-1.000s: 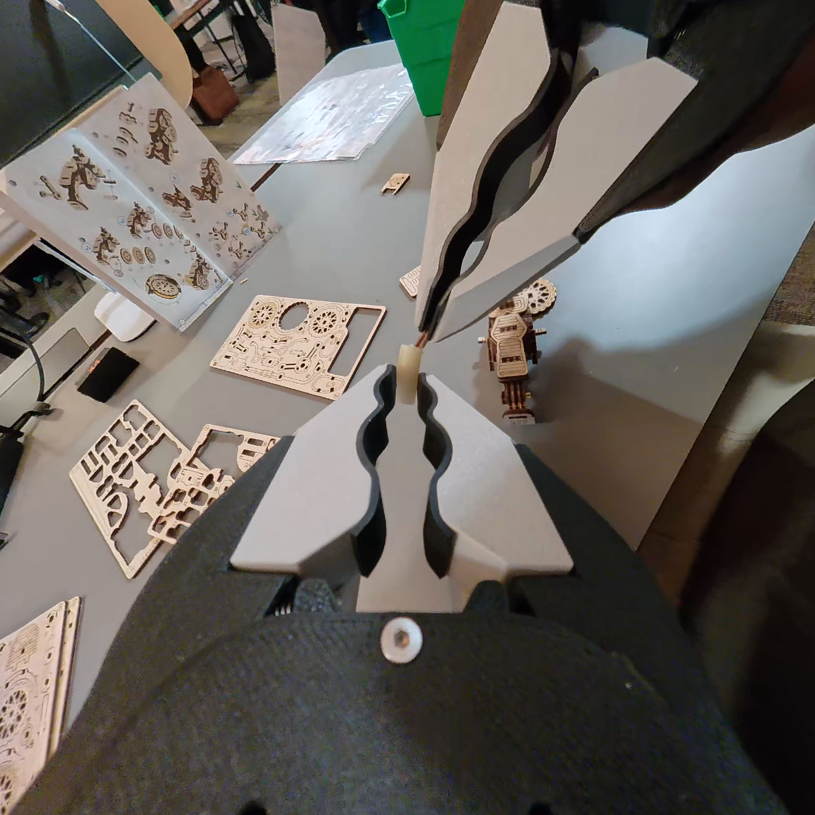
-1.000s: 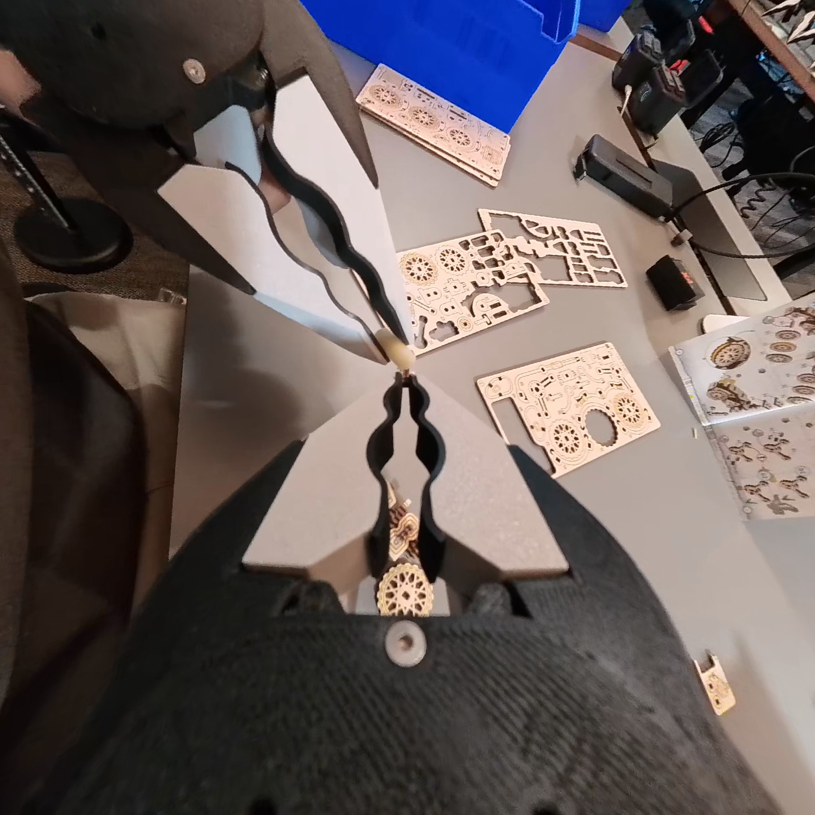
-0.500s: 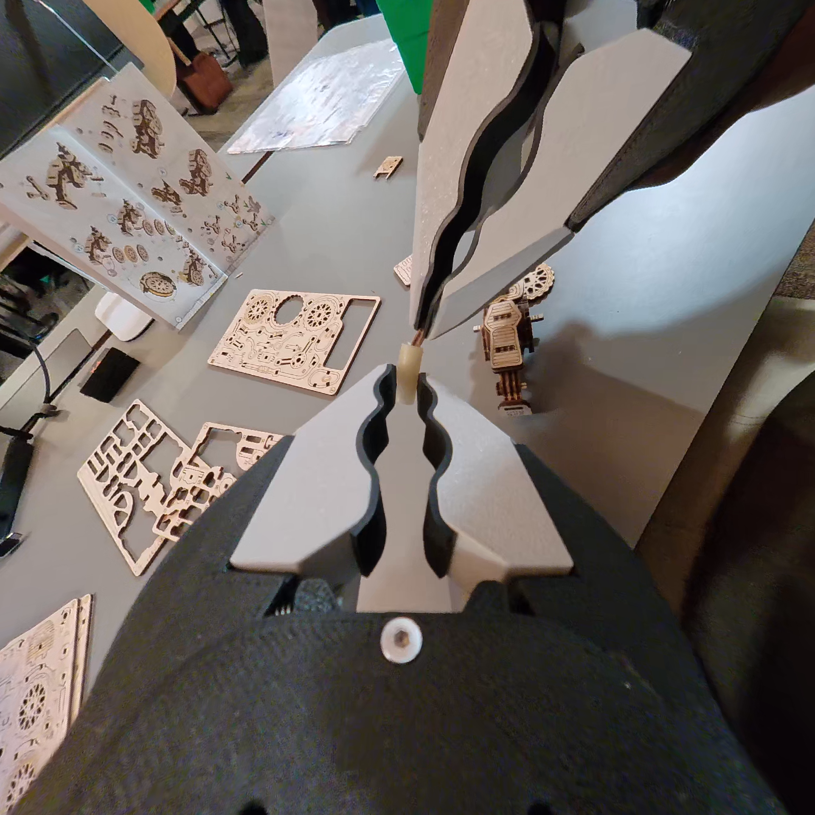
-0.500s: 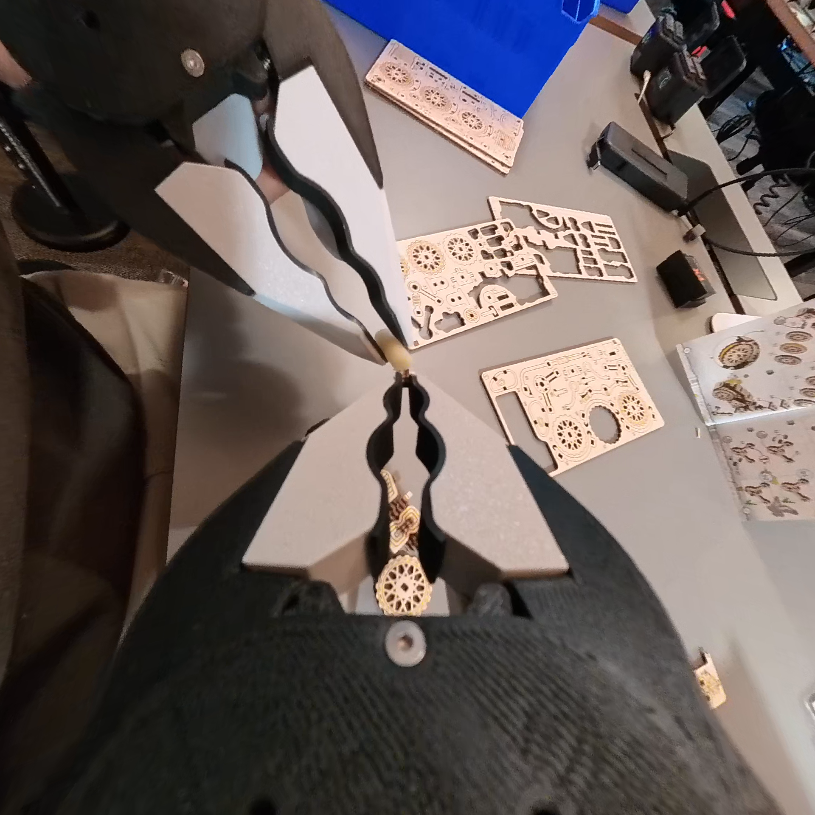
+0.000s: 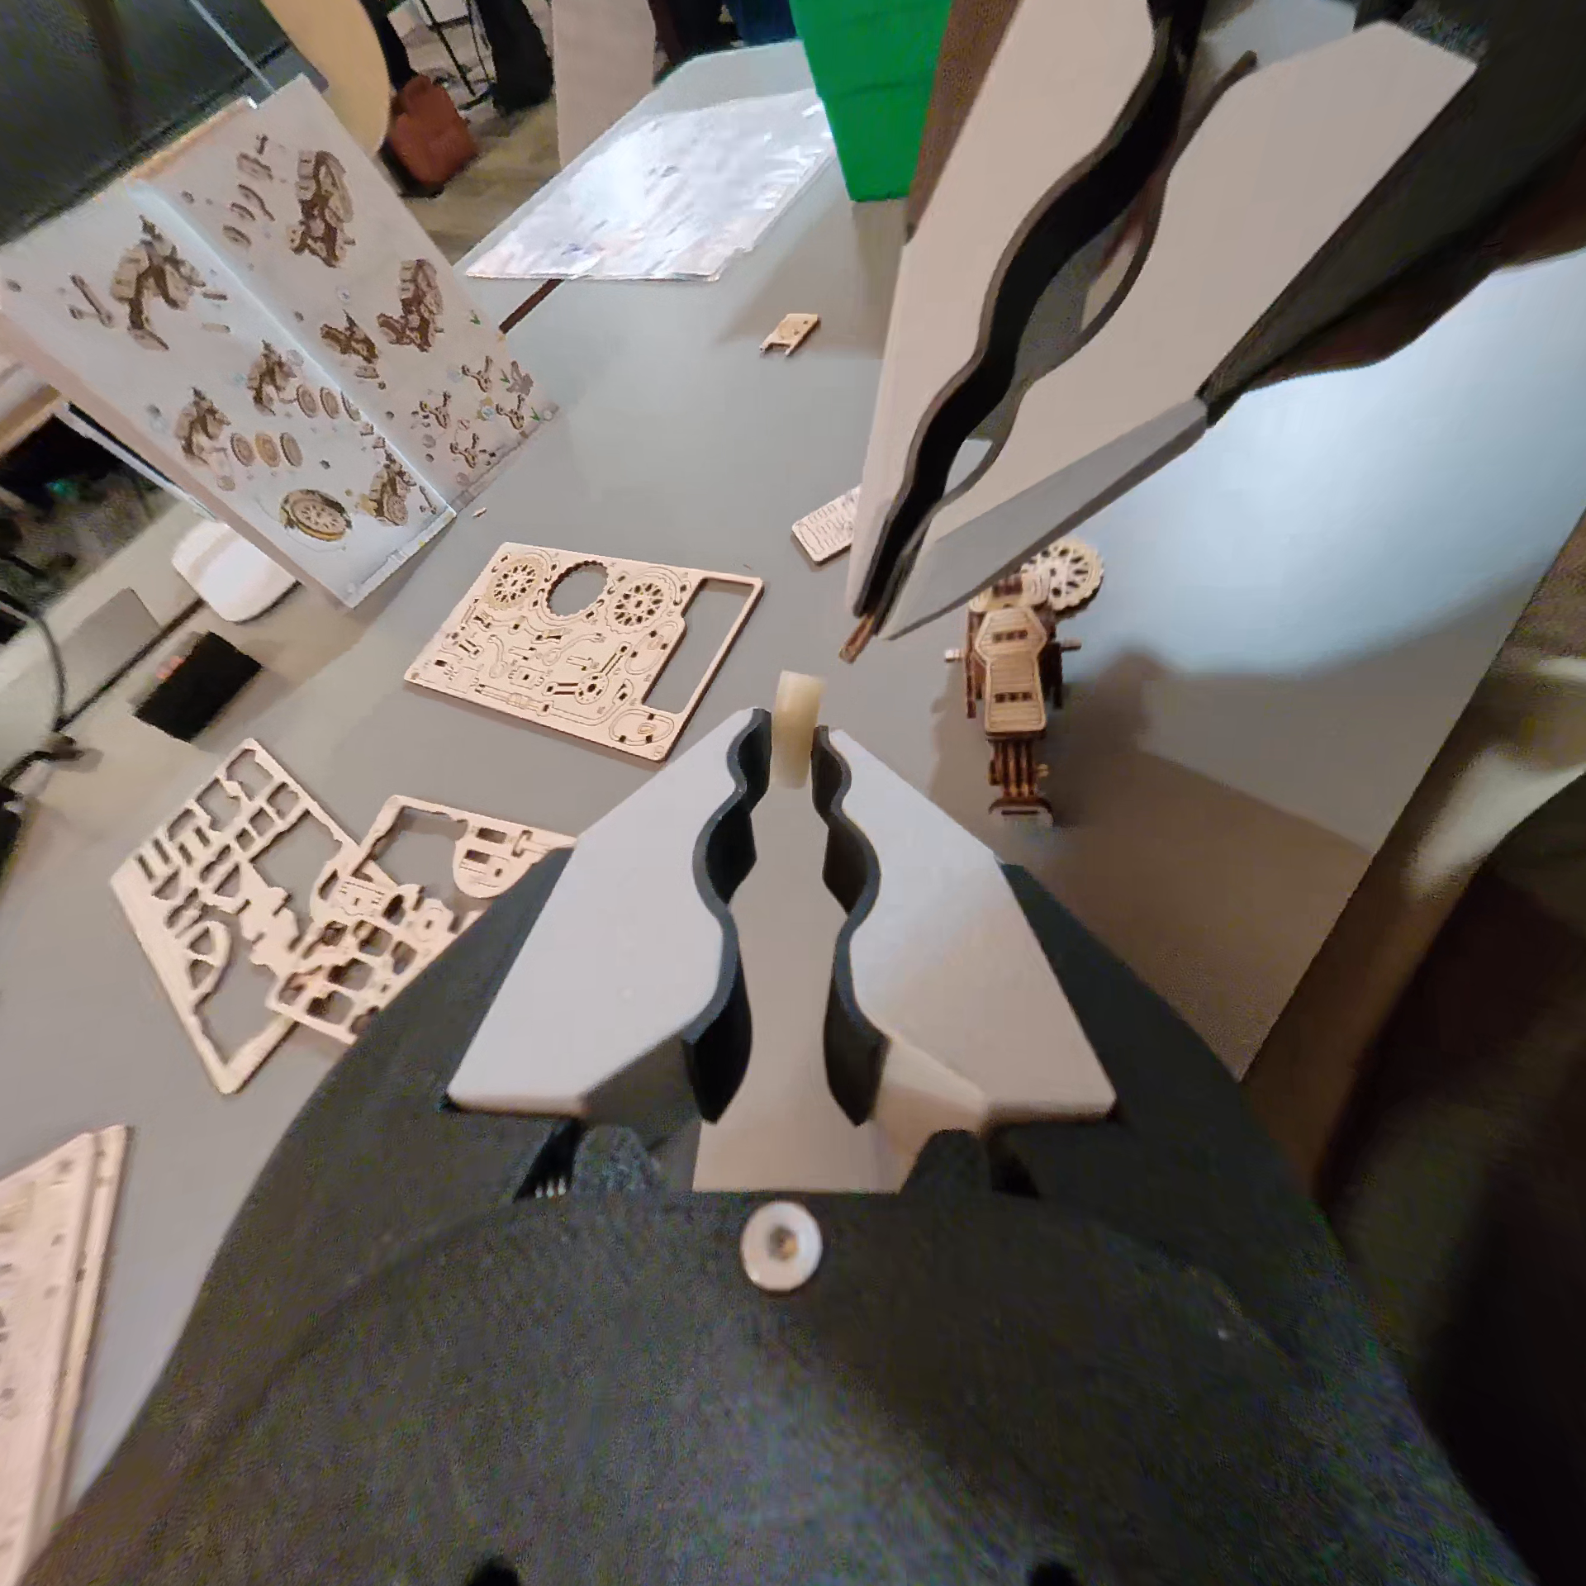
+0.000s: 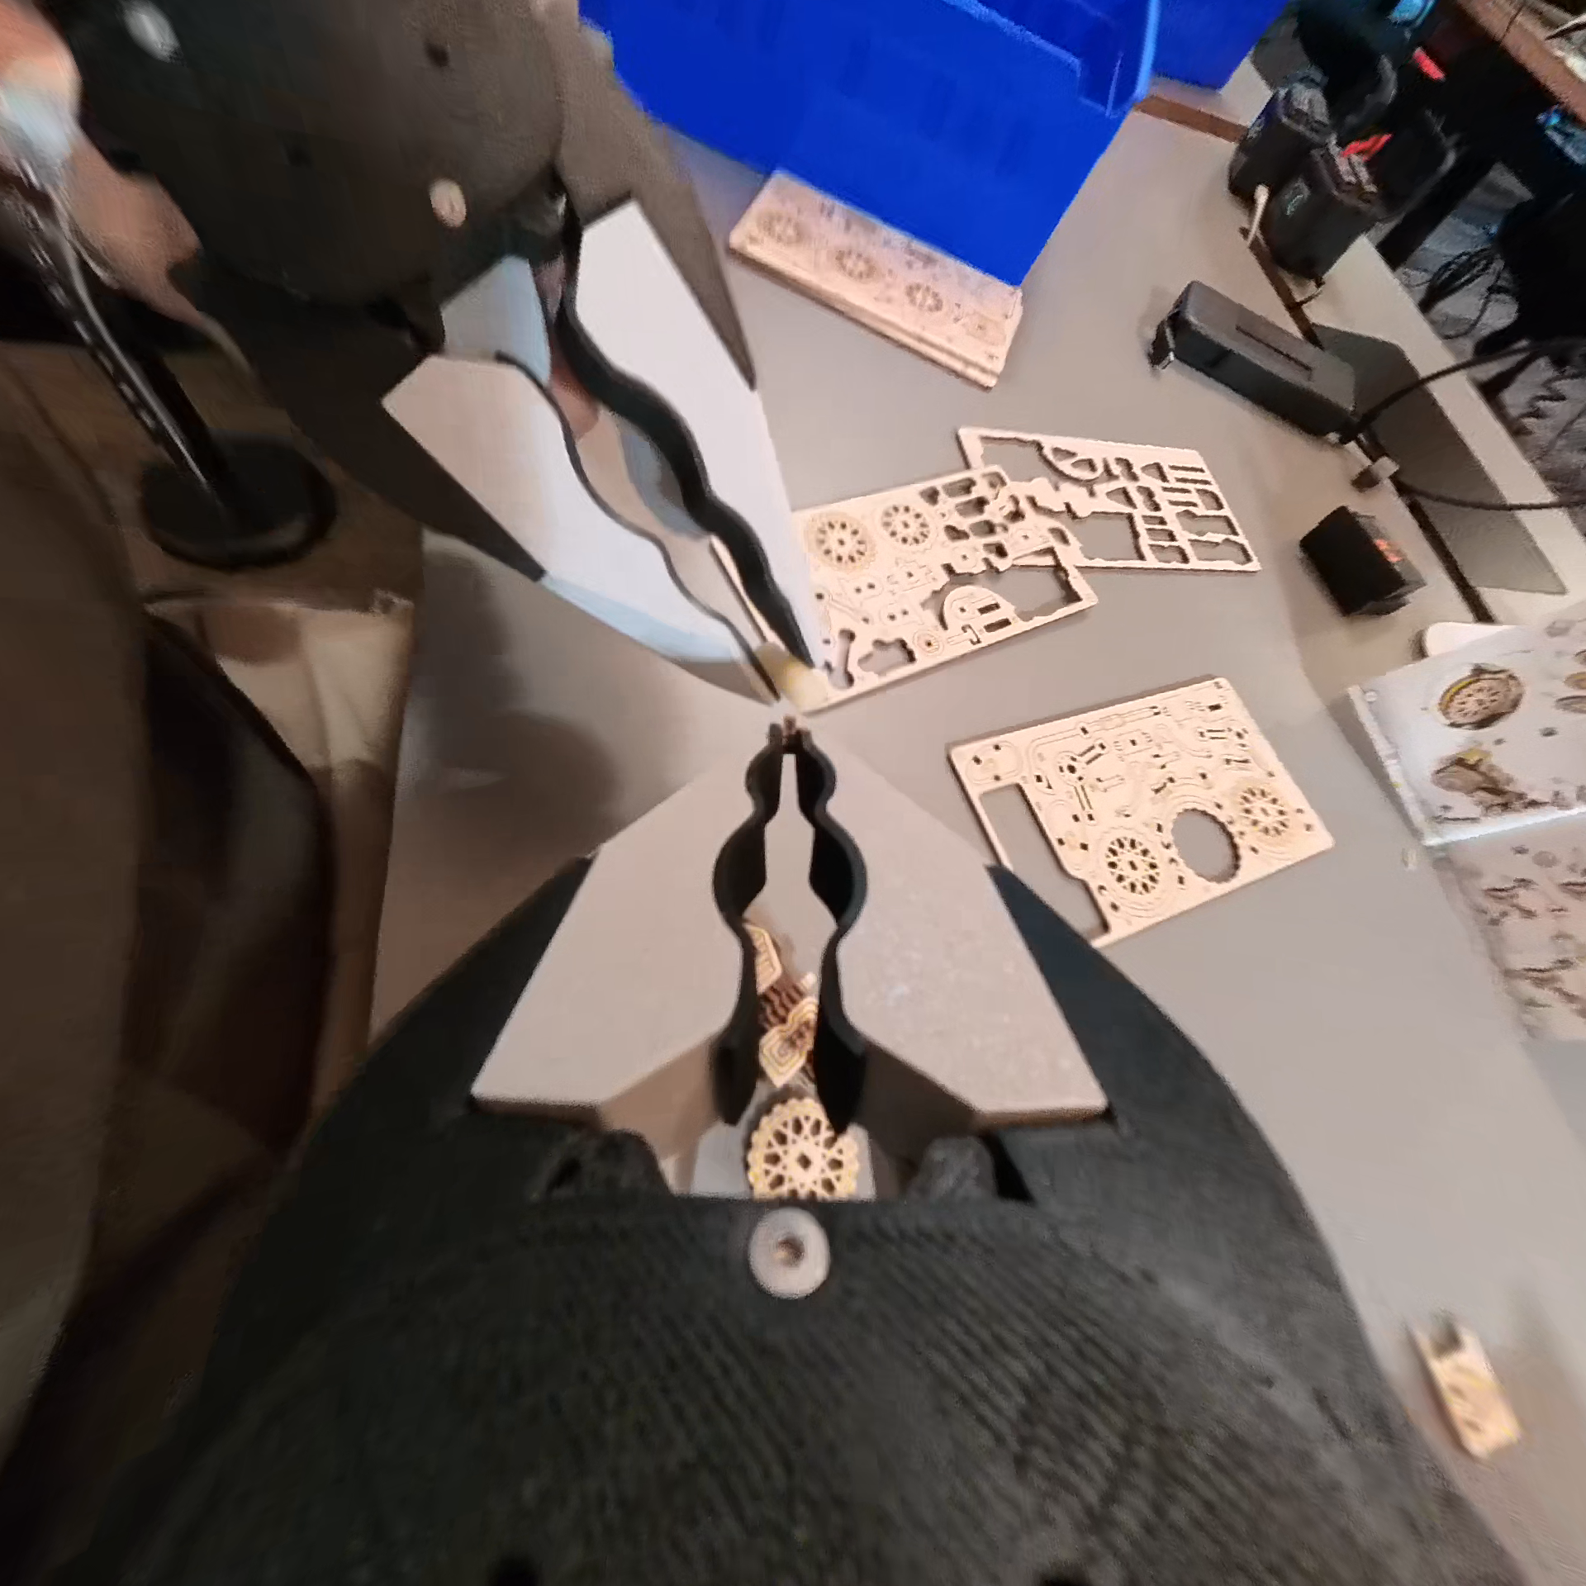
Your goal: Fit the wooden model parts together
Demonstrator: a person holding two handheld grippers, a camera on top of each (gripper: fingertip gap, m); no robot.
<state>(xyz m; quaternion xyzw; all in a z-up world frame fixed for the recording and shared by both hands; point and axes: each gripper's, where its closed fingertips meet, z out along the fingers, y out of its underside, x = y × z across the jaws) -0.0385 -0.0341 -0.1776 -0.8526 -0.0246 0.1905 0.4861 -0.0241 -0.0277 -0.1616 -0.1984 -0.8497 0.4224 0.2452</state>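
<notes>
My left gripper is shut on a small cream cylinder piece that sticks out past its tips. My right gripper comes in from the upper right, shut on a thin wooden pin whose tip pokes out. A small gap separates the pin from the cream piece. In the right wrist view my right gripper points at the left gripper and the cream piece. The part-built wooden model lies on the grey table, below the right gripper.
Punched wooden part sheets lie on the table. An open instruction booklet stands at the left. A green bin, a blue bin, black devices and loose small parts lie around. Both grippers' tips are close together, under 4 cm apart.
The two grippers have drawn apart: the wooden pin's tip met the cream piece before, and now a small gap shows between them. Both views shifted slightly.
</notes>
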